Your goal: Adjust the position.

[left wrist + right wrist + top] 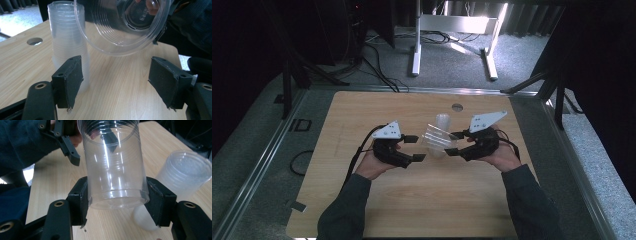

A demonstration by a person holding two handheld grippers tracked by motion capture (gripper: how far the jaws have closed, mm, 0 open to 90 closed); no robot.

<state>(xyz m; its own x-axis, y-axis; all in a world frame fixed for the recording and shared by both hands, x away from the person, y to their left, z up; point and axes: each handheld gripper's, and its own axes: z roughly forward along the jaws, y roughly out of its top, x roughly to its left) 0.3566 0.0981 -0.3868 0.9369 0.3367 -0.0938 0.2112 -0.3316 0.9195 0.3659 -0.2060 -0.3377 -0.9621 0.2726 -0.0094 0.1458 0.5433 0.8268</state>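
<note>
A clear cup lies sideways above the table's middle, pinched near its base by the right gripper. Its mouth faces the left gripper, whose jaws are spread. A cup stack stands just beyond.

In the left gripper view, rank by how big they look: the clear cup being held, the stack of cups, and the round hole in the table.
1. Held clear cup: looks largest, though its mouth faces the camera and sits near it, so this may flatter it.
2. Stack of cups.
3. Round hole: plainly smallest.
</note>
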